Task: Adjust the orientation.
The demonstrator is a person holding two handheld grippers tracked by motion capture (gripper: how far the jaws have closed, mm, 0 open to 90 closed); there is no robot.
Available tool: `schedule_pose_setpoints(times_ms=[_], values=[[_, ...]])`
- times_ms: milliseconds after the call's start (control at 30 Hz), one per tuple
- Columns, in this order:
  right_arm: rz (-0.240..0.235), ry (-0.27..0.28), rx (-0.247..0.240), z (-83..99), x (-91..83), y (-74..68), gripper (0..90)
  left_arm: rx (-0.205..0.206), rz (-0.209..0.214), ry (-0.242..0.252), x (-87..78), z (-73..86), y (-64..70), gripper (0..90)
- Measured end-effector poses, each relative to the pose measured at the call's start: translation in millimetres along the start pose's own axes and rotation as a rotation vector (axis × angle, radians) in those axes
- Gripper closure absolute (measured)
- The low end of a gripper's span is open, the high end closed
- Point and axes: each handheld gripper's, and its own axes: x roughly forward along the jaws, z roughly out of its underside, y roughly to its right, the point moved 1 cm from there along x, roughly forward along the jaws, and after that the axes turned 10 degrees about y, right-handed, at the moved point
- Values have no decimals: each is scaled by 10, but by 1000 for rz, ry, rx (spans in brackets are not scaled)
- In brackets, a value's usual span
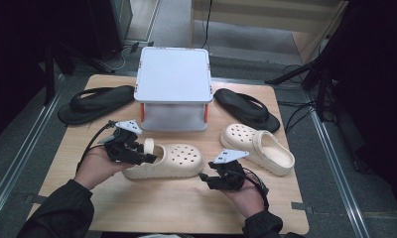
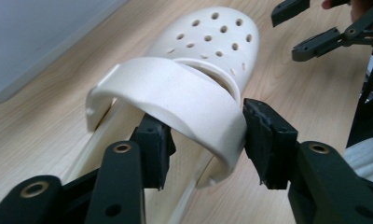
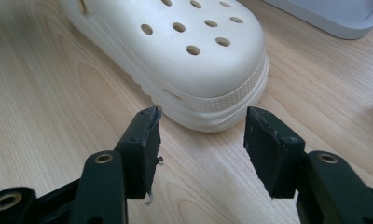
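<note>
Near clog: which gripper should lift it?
Left. The left gripper already has the near clog's heel strap between its jaws. The right gripper is open, short of the toe.

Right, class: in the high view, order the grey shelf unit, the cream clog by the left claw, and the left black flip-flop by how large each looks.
1. Grey shelf unit, clearly largest.
2. Cream clog and left black flip-flop look about alike in length; the flip-flop lies farther from the camera, so I would not rank them.
</note>
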Motion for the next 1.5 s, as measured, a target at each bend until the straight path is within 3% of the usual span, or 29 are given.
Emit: schedule_pose_setpoints(times_ms=[367,633,700,833,1200,1467,1500], values=[[1,-2,-5,0,8,-8,466,-2,2,16,-114,-1,-7,557],[-1,-2,-4,-1,10,-11,470,26,17,52,-239,-27,24,753],[-2,-1,-5,-3,7,-15,473,33,19,43,-220,-25,24,835],[-2,-2,-5,-3,9,-16,479,58,7,38,-129,-24,60,891],[-8,1,-1,-12,28,-31,501,62,16,13,162,-33,63,897],[-20,22,12,-29,63,-51,569,39,-11,40,11,-41,-115,897],[-26,30,16,-38,74,-57,617,37,-20,44,-18,-41,-171,897]])
